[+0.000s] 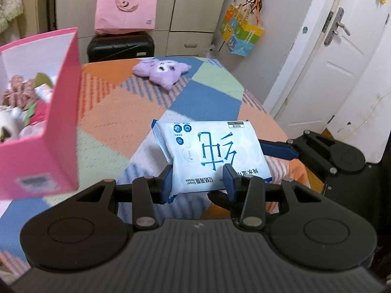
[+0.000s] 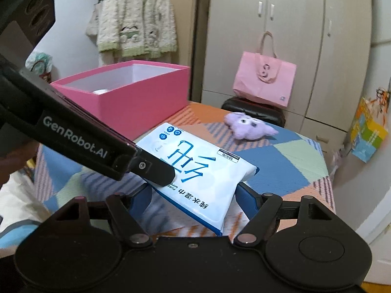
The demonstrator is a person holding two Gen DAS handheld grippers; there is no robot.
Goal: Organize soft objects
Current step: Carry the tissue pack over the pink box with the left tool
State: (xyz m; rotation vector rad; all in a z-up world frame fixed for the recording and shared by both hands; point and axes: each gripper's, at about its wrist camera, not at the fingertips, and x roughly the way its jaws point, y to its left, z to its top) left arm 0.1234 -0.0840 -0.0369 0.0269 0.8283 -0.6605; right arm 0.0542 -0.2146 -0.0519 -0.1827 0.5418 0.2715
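A white and blue pack of wet wipes (image 1: pixel 210 151) is held above the patchwork table. My left gripper (image 1: pixel 198 183) is shut on its near edge. My right gripper (image 2: pixel 195 197) has a finger on either side of the same pack (image 2: pixel 195 168); whether its pads press it I cannot tell. The right gripper's finger also shows beside the pack in the left wrist view (image 1: pixel 278 149). A pink box (image 1: pixel 58 127) with soft things inside stands at the left; it also shows in the right wrist view (image 2: pixel 136 97). A purple plush toy (image 1: pixel 162 72) lies at the table's far side.
The colourful patchwork tablecloth (image 1: pixel 117 112) covers the table. A black suitcase (image 1: pixel 121 47) with a pink tote bag (image 1: pixel 125 7) on it stands behind the table. A white door (image 1: pixel 342 56) is at the right. A colourful bag (image 1: pixel 242 31) hangs on the wall.
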